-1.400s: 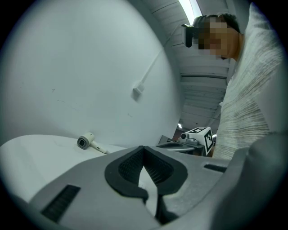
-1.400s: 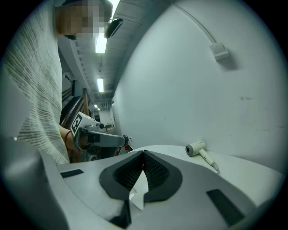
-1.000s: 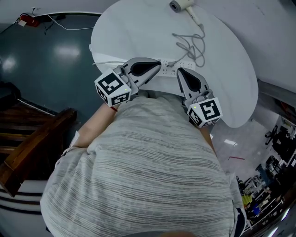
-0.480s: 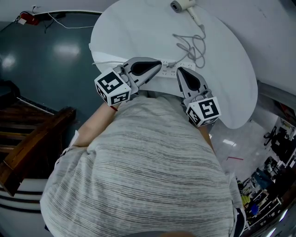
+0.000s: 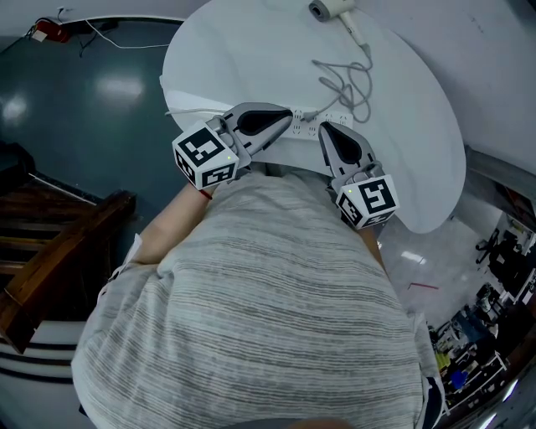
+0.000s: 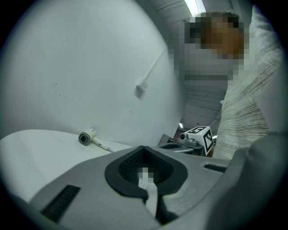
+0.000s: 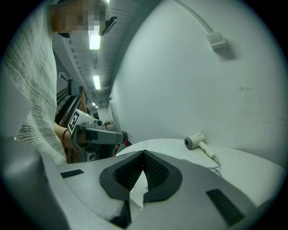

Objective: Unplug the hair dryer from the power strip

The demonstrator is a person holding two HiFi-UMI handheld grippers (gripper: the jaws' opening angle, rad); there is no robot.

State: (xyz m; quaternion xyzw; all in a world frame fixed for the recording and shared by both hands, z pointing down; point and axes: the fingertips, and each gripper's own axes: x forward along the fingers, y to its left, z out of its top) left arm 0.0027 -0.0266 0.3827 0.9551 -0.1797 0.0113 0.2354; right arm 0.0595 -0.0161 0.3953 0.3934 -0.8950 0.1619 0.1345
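A white hair dryer (image 5: 328,8) lies at the far edge of the round white table (image 5: 243,59). Its grey cord (image 5: 347,84) loops toward me and runs into the white power strip (image 5: 335,120) at the near edge. Both grippers hover over that strip, which their jaws partly hide. The left gripper (image 5: 285,124) comes in from the left, shut and empty. My right gripper (image 5: 325,127) sits just right of the plug, its pads meeting with nothing between them. The dryer also shows in the left gripper view (image 6: 87,137) and the right gripper view (image 7: 195,141).
The strip's own white cable (image 5: 188,113) trails off the table's left side. Dark floor and wooden steps (image 5: 50,251) lie to the left, cluttered floor to the lower right. My torso hides the table's near edge. A white wall rises behind the table.
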